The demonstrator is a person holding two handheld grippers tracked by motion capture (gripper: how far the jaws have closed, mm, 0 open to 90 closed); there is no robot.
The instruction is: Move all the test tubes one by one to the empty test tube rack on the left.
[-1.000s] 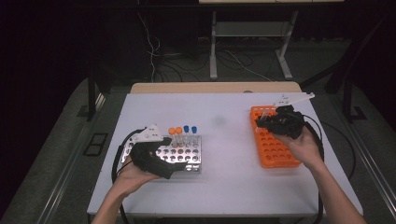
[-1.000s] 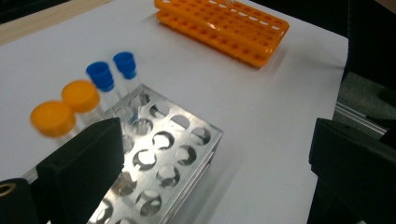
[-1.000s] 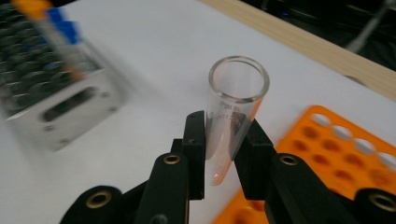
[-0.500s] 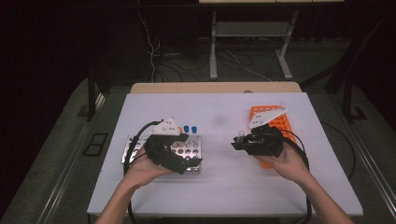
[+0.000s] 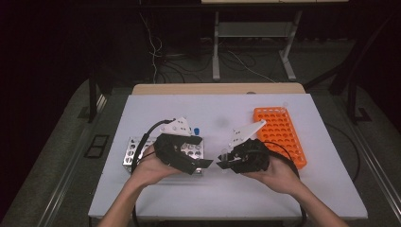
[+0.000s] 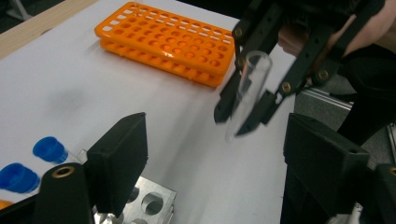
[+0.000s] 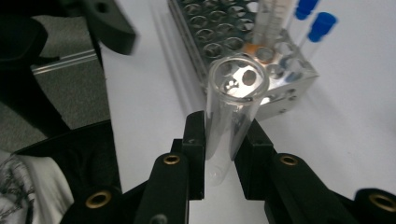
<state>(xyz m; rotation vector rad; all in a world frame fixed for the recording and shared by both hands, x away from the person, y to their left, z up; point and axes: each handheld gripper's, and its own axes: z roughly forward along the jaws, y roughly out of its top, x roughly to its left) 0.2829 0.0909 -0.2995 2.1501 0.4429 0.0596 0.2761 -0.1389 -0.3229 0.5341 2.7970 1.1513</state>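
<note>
My right gripper (image 7: 224, 135) is shut on a clear, open-topped test tube (image 7: 232, 107), held nearly upright above the white table. In the left gripper view the tube (image 6: 247, 84) hangs between the right gripper's fingers (image 6: 224, 105), just ahead of my left gripper (image 6: 219, 172). The left gripper's jaws stand wide open with nothing in them. In the high view the two grippers (image 5: 204, 163) (image 5: 222, 161) face each other tip to tip at the table's middle front, a small gap apart. A metal tube rack (image 5: 134, 152) lies under my left hand. An orange rack (image 5: 282, 135) lies at the right.
Blue-capped tubes (image 7: 321, 23) stand at the metal rack's (image 7: 219, 32) far side, with blue caps (image 6: 49, 149) near it. The orange rack (image 6: 173, 39) holds nothing I can see. Cables loop from both grippers. The table's front edge is near my wrists.
My right gripper has come left from the orange rack to the table's middle, carrying the tube. My left gripper has swung right across the metal rack toward it.
</note>
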